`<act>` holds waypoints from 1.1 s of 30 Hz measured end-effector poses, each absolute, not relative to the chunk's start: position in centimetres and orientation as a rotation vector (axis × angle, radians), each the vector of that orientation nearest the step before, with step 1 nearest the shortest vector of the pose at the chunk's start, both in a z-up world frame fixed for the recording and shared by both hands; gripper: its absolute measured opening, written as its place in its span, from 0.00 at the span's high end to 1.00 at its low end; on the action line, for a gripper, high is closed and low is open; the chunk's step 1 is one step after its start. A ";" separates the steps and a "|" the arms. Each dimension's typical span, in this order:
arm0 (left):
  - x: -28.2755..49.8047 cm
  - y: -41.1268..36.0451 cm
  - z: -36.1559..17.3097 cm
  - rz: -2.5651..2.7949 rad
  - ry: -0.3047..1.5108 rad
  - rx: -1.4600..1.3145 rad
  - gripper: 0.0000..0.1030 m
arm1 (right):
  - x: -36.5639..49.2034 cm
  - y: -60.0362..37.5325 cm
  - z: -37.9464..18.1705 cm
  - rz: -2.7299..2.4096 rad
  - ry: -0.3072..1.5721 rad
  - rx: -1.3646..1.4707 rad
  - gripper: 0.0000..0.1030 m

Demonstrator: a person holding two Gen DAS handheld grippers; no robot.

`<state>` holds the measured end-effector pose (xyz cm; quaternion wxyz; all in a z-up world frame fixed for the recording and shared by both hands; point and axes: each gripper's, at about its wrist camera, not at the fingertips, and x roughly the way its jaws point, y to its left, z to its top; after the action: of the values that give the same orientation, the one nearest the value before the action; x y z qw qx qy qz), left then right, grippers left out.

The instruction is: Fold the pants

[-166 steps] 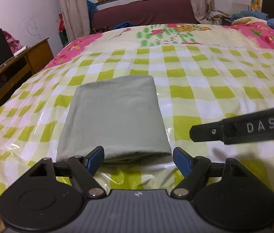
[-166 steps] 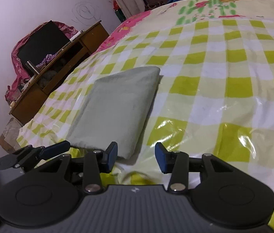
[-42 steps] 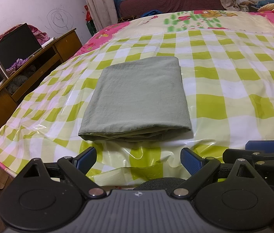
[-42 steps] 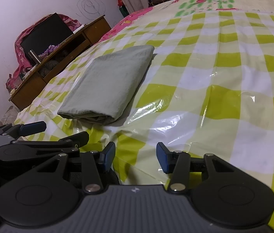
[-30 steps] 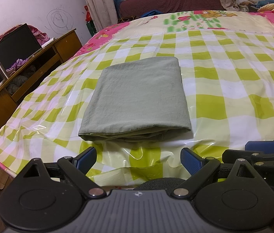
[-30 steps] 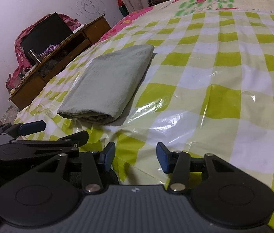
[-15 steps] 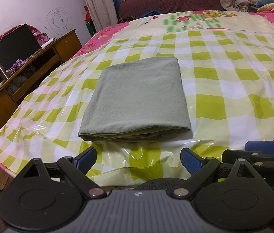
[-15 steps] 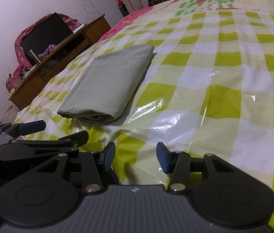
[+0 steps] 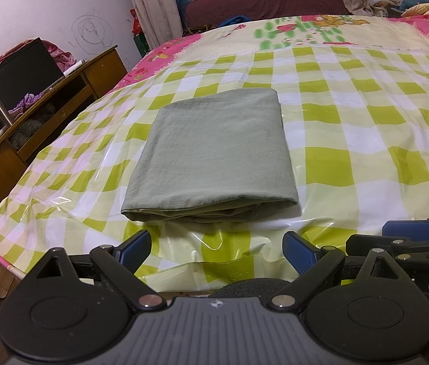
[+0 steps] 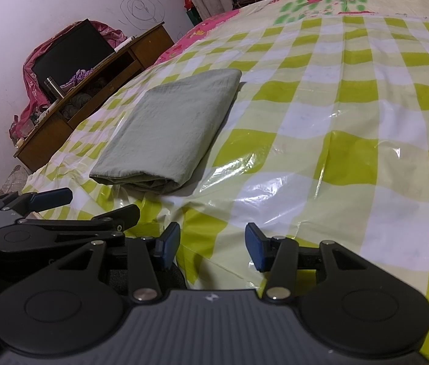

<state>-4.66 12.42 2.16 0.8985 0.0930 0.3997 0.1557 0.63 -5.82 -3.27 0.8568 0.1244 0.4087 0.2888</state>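
I held my left gripper (image 9: 216, 251) released, empty; folded pants (image 9: 214, 155) lay on the bed (image 9: 366, 140) just ahead. My right gripper (image 10: 213, 245) released, pants ahead-left.

R tool (image 9: 409, 231) cut off at frame edge; pants (image 9: 214, 158) inner layers hidden.

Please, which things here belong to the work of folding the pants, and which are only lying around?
Belong to the job:
- folded green pants
- left claw, open
- right claw, open
- checkered bed cover under the pants

Only lying around:
- wooden desk
- metal flask
- curtain
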 end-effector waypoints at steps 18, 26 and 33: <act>-4.6 12.3 2.0 0.319 0.830 0.191 0.00 | 0.6 -5.8 -3.4 0.607 0.861 0.261 0.52; -4.6 12.3 1.8 0.322 0.828 0.191 0.00 | 0.6 -5.8 -3.5 0.609 0.862 0.259 0.52; -4.6 12.3 1.8 0.320 0.831 0.189 0.00 | 0.5 -5.8 -3.7 0.609 0.862 0.259 0.52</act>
<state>-4.58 12.32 1.78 0.8982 0.0914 0.4012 0.1544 0.49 -5.80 -3.71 0.8558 0.1233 0.4102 0.2899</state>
